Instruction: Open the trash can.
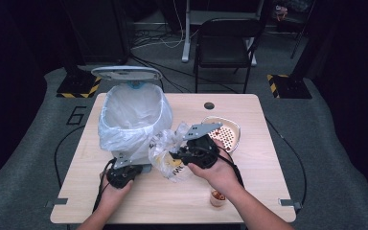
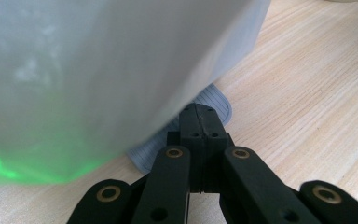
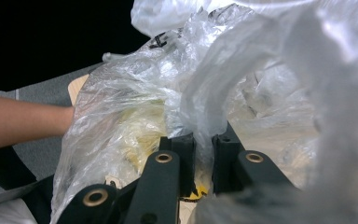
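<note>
On the wooden table (image 1: 249, 189), left of centre, stands a small waste bin (image 1: 133, 122) lined with a white bag whose rim folds out over the sides; its lid (image 1: 126, 73) is tipped up at the far edge.

Left gripper (image 1: 123, 175): held low at the near foot of the bin, the person's left hand (image 1: 116, 188) wrapped around it. In the left gripper view the left gripper (image 2: 201, 116) has its two black jaws pressed flat together, nothing visible between them, the tips resting against the ribbed grey base (image 2: 216, 103) of the bin. The bin's liner (image 2: 98, 74) hangs pale and blurred just above (a green glow shows at its lower left corner).

Right gripper (image 1: 191, 154): just right of the bin, raised off the tabletop, right hand (image 1: 220, 173) behind it. It holds a crumpled clear plastic bag (image 1: 170, 152) with yellow contents and some black print; the bag touches the bin's liner on its left side. In the right gripper view the right gripper (image 3: 204, 149) has its jaws close together with a twisted fold of the plastic bag (image 3: 135, 112) pinched between them; film bunches up over and around the jaws. The person's left forearm (image 3: 23, 120) crosses at the left of that view.

Elsewhere on the table:
- a pale perforated tray (image 1: 224, 133) behind the right gripper, near the far right;
- a small cup (image 1: 217, 197) with reddish-brown bits, beside the right wrist, near the front edge;
- a dark round hole (image 1: 209, 105) in the tabletop near the far edge.

Beyond the table a black chair (image 1: 225, 43) stands on the grey floor.
</note>
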`<state>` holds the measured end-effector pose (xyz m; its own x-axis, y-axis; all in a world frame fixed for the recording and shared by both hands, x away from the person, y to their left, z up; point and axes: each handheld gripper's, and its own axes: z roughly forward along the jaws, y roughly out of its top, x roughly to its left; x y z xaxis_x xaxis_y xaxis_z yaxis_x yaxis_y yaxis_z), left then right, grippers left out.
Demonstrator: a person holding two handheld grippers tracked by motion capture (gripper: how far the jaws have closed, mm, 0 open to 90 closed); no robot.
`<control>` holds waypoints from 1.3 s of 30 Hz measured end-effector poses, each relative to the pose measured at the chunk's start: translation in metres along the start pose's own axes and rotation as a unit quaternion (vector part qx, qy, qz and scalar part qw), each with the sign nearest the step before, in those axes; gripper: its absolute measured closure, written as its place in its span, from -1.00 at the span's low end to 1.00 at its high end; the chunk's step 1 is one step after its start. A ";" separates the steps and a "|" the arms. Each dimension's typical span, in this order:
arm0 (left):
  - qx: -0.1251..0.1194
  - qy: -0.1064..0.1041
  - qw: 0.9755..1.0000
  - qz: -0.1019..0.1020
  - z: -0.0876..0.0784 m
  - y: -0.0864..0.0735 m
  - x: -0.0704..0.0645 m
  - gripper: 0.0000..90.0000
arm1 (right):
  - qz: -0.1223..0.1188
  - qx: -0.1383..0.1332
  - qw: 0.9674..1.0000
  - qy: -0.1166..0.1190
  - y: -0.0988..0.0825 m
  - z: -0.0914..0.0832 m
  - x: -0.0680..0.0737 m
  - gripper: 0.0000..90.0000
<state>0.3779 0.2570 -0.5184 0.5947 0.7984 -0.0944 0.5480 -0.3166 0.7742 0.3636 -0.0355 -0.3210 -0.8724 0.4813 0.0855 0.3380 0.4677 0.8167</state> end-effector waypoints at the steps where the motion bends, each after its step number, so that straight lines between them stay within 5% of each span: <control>1: 0.000 0.000 1.000 0.000 0.000 0.000 0.000 1.00 | 0.000 0.000 1.000 0.000 0.000 0.000 0.000 0.86; 8: -0.004 -0.001 1.000 -0.005 0.001 0.000 -0.001 1.00 | 0.003 -0.008 1.000 0.008 0.013 -0.006 -0.005 0.86; 12: 0.000 -0.002 1.000 0.012 0.000 0.001 0.002 1.00 | -0.001 -0.015 1.000 0.006 0.026 -0.006 -0.007 0.86; 16: -0.006 -0.002 1.000 -0.003 0.001 0.000 0.000 1.00 | -0.010 -0.014 1.000 0.003 0.041 -0.003 -0.009 0.86; 22: -0.004 -0.006 1.000 0.004 0.001 0.000 0.001 1.00 | -0.017 -0.017 1.000 0.001 0.061 0.000 -0.010 0.86; 25: -0.020 -0.004 1.000 -0.023 0.003 0.000 -0.003 1.00 | -0.024 -0.020 0.999 -0.003 0.071 0.002 -0.010 0.86; 27: -0.002 -0.001 1.000 -0.004 0.000 0.000 0.000 1.00 | -0.028 -0.022 0.999 -0.007 0.075 0.004 -0.011 0.86; 30: -0.002 -0.002 1.000 -0.002 0.000 0.000 0.000 1.00 | -0.028 -0.024 0.999 -0.010 0.084 0.007 -0.014 0.85; 32: -0.015 -0.003 1.000 -0.019 0.002 0.000 -0.002 1.00 | -0.030 -0.023 0.999 -0.013 0.089 0.011 -0.016 0.86; 39: -0.016 -0.003 1.000 -0.022 0.002 0.000 -0.003 1.00 | -0.036 -0.030 0.999 -0.014 0.105 0.022 -0.021 0.85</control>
<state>0.3773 0.2542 -0.5197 0.5744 0.8078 -0.1326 0.5545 -0.2648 0.7889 0.4253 0.0197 -0.2495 -0.8828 0.4696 0.0096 0.2521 0.4565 0.8533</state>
